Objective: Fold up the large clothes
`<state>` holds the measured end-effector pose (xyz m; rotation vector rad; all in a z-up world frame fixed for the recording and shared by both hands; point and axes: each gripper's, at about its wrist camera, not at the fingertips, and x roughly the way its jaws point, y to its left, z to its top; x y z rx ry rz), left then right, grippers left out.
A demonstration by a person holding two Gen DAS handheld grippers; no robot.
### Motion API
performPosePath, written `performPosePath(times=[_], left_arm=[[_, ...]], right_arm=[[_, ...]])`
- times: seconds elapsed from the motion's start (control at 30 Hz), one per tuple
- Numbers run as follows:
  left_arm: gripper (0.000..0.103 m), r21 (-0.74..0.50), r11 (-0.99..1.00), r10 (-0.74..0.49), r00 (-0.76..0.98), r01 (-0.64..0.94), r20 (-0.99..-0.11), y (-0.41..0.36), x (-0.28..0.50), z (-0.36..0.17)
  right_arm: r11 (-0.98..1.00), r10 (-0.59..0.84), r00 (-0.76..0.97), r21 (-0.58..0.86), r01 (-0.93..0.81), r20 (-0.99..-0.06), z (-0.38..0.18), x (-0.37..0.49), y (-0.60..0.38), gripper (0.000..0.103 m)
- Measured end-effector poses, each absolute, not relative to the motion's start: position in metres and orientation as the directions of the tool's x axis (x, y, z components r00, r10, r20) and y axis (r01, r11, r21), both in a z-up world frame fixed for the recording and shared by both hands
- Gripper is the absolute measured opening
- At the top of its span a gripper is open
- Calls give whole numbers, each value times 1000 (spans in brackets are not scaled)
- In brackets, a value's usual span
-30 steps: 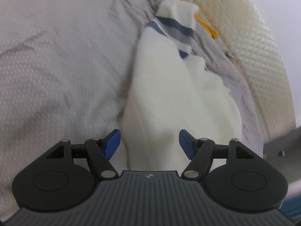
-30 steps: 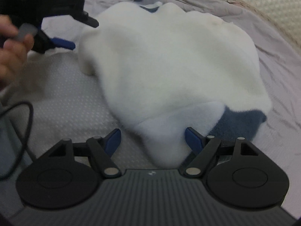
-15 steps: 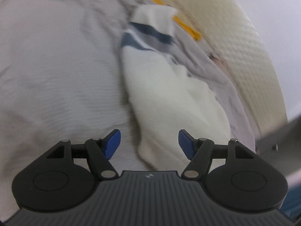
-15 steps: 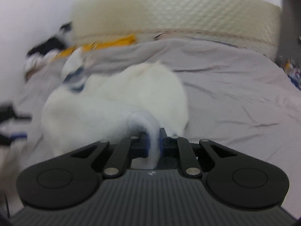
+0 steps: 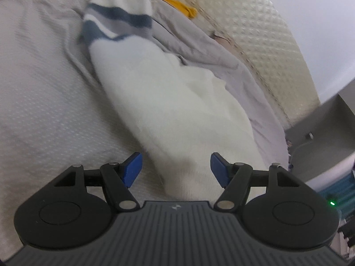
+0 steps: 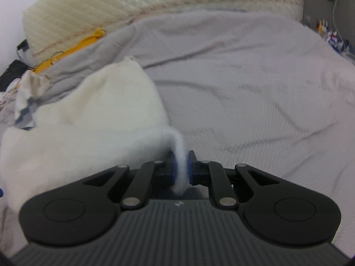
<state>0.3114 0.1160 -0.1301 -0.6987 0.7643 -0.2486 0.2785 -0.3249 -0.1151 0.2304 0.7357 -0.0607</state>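
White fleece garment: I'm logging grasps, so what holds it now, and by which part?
The right gripper pinches a thin edge of the white fleece garment; the left gripper is open, holding nothing.

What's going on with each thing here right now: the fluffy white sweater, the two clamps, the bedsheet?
White sweater: bunched on the bed, one edge pinched and pulled up.
Right gripper: shut on the sweater's edge.
Left gripper: open, pads not pressing the sweater between them.
Grey bedsheet: spread out, wrinkled.

White fleece garment (image 5: 168, 102), navy-striped cuff (image 5: 117, 22), lying bunched on grey bedsheet (image 5: 44, 88).
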Motion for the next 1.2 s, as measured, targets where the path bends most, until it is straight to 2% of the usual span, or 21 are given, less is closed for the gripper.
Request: performPosePath(times=[0.27,0.43,0.5,0.57,0.63,0.8,1.0,1.2], left_arm=[[72,-480,873,-398,689,82,-606,82,324,-138],[72,-455,880,-416,680,134,-604,72,318,-138],[72,-458,877,-426,677,146,-600,70,313,-137],[72,-466,873,-432,679,148,-593,70,309,-135],[72,-483,864,-441,681,145,-584,70,304,-132],[72,-480,862,-446,694,163,-566,68,286,-118],[72,-434,884,-421,702,175,-574,65,263,-103],[72,-398,898,-406,700,186,-588,63,244,-98]], right_arm=[[958,23,732,225,180,-681,-137,296,-324,15],[954,21,743,236,186,-669,-129,289,-322,17],[953,1,745,226,202,-667,-124,282,-320,22],[950,-26,751,218,225,-660,-119,273,-319,44],[949,-40,761,214,232,-647,-111,260,-319,53],[947,-18,793,243,208,-609,-90,225,-318,52],[980,-10,848,165,115,-531,-61,186,-297,53],[990,138,868,86,-110,-478,-49,165,-251,53]])
